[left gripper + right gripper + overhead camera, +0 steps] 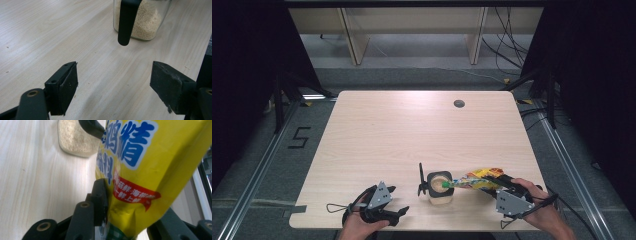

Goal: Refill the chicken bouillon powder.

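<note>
Two grippers, lower frame: right gripper (492, 186) pinches a yellow printed foil seasoning pouch (479, 180) over a square glass jar (440, 189); left gripper (399, 200) spread, empty.

Yellow packet (150, 165) with blue lettering and red banner; beige granules (147, 22) in clear jar (163, 20).

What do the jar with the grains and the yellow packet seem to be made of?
The jar looks like clear, glossy glass or hard plastic: pale grains show through its wall. Its hinged lid looks like matte black plastic. The yellow packet, held in the right tongs, looks like thin printed plastic film: it shines and creases.
</note>
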